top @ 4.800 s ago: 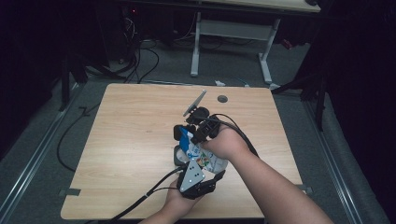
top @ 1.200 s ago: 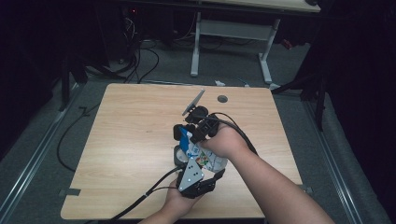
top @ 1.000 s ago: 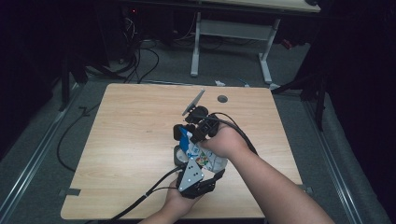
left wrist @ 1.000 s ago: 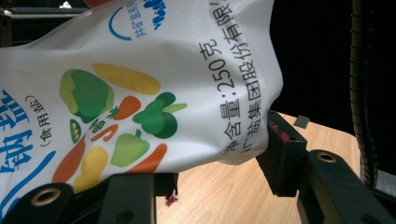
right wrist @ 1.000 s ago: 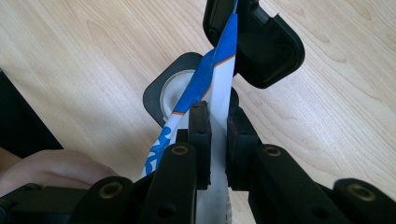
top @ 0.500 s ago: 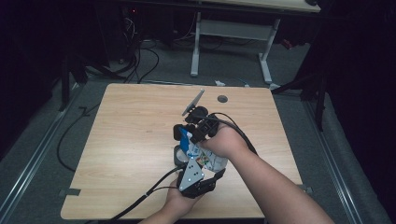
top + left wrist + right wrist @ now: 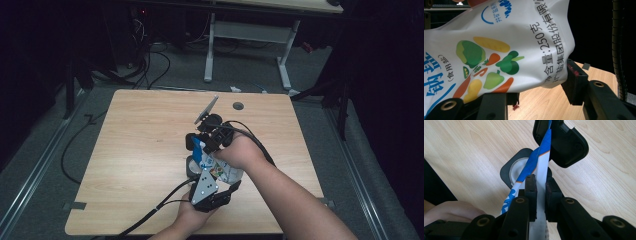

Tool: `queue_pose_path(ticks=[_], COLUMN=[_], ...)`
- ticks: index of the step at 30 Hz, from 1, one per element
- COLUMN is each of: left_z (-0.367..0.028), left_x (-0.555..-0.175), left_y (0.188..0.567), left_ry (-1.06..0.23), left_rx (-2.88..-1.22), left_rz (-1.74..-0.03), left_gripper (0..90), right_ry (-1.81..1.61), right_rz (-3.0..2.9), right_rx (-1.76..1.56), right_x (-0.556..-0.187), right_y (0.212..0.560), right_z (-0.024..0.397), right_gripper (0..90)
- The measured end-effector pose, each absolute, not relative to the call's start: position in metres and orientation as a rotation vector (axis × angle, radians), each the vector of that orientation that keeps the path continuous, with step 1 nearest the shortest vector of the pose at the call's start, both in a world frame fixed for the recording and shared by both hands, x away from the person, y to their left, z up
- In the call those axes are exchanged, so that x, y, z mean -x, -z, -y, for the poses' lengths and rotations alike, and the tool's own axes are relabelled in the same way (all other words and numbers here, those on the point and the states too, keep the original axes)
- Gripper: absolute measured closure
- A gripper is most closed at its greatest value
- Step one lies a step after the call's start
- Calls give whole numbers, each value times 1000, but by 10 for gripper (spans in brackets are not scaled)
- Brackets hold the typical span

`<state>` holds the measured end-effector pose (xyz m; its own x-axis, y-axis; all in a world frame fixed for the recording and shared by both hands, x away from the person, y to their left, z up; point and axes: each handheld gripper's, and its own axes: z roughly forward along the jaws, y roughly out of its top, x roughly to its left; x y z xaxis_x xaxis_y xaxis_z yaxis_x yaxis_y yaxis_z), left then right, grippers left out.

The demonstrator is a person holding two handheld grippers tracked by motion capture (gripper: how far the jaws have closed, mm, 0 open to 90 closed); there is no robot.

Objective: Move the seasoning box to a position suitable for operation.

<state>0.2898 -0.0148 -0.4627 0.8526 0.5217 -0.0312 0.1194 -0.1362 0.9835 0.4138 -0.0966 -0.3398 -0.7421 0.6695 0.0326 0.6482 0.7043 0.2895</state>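
Salt bag (image 7: 222,170), white printed pouch, held between both grippers above the near middle of the wooden table (image 7: 140,135); high view. Left gripper (image 7: 212,192) grips its lower end from the person's side; right gripper (image 7: 210,142) takes the upper end from the far side. Bag's long axis runs away from the person, roughly along the line between the two grippers. A black-framed round container (image 7: 191,165) sits on the table just beside the bag, under its upper end.

Left gripper view: left gripper (image 7: 534,87) stands half closed on the bag's body (image 7: 499,47), pads pressing into the crumpled film; vegetable print and a weight marking legible; table below.

Right gripper view: right gripper (image 7: 540,192) stands nearly closed, pinching the bag's flat blue-and-white top edge (image 7: 539,162). The edge runs straight ahead from the jaws, over the round container (image 7: 515,171), its far end at a black part I cannot identify. Judgement: the right hand is the nearer to the seal, so any tearing or pouring would turn on it.
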Motion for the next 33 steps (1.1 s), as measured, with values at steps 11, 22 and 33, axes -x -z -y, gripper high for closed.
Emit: queue_pose_path(ticks=[11,22,33], left_z=[14,14,14], left_x=[-290,-290,-290], left_y=[462,462,462], left_ry=[-377,-378,-378], left_rx=[-1690,-1690,-1691], left_rz=[-498,-497,-498], left_gripper=[543,543,543], right_ry=[-434,-439,-445], right_rz=[-2827,-2828,-2832], right_rx=[-1108,-1107,-1094], right_x=[-413,-413,-414], right_y=[339,339,340], right_z=[95,96,96], right_gripper=[829,829,829])
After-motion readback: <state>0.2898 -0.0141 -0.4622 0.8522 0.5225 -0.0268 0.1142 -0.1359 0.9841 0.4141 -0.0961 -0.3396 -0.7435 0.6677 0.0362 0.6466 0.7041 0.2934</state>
